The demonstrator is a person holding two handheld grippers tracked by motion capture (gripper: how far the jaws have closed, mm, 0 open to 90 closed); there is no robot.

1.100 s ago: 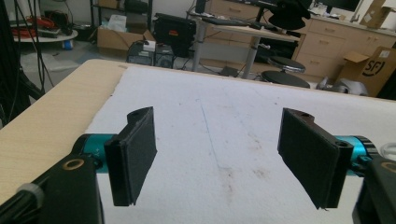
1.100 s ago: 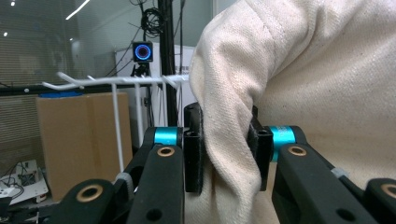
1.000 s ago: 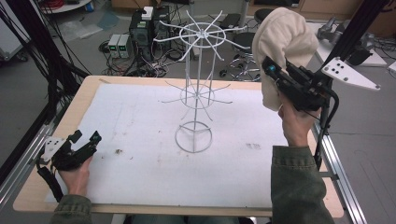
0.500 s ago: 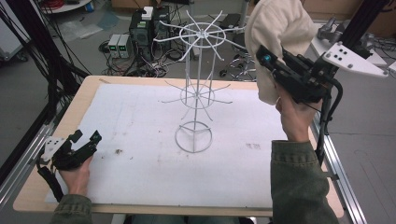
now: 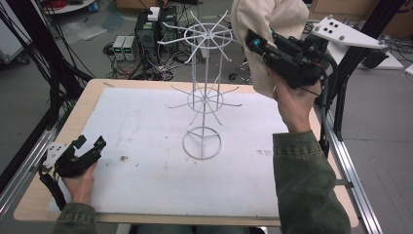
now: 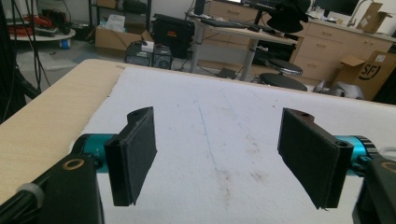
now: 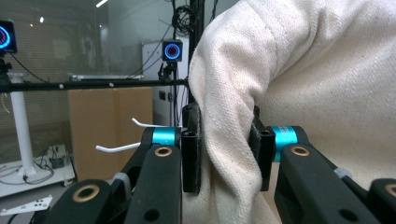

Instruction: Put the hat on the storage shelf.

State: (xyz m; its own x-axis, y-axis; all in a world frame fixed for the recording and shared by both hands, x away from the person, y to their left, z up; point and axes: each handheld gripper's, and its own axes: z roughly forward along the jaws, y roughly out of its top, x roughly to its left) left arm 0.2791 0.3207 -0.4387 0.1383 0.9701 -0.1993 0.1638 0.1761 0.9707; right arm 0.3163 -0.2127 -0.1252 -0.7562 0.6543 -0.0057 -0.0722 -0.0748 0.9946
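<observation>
My right claw (image 5: 254,43) is clamped on a fold of a cream cloth hat (image 5: 265,24), and I hold it up high at the far right of the desk (image 5: 58,131), just beside the top ring of the white wire rack (image 5: 204,92). In the right gripper view the two black pads pinch the thick canvas (image 7: 299,84) between them, with the cloth bulging out above and to the right of the jaws; two white wire tips of the rack (image 7: 116,148) show just left of the claw. The hat hangs from my grip in the air, clear of the desk, and its lower edge drops behind my right hand (image 5: 292,105).

The rack stands upright near the middle of the white mat (image 5: 146,170), its round base flat on it (two tiers of spokes, the upper one wider).

My left claw (image 5: 90,145) rests at the near left corner of the desk, on the edge of the mat. Its jaws stand wide apart with nothing between them, and in the left gripper view bare white mat (image 6: 219,140) lies between the two pads
</observation>
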